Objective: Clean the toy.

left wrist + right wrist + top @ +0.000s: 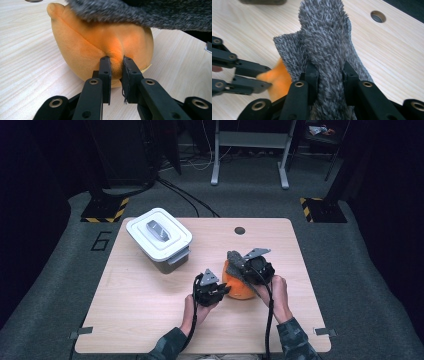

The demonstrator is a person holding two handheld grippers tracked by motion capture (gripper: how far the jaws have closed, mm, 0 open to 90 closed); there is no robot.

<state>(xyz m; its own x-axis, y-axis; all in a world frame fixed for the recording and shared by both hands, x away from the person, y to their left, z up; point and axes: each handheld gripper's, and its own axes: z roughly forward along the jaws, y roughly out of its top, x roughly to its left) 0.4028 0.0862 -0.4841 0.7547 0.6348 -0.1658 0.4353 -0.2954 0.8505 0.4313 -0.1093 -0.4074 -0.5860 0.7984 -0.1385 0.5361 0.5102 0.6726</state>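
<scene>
While the left gripper (pixel 116 60) pinches a fold of the orange soft toy (pixel 100 47) on the table (pixel 150 310), the right gripper (pixel 329 71) is clamped on its grey fuzzy cover (pixel 324 37) — pull slowly, and keep both grips tight.

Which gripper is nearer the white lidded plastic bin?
Left. The left gripper sits closer to the white lidded plastic bin; the right gripper is farther right.

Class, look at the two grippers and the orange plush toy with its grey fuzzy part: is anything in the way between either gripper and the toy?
Nothing visible is. The left gripper already pinches the orange plush toy, and the right gripper is clamped on its grey fuzzy part. The lidded box sits apart at the back left.
</scene>
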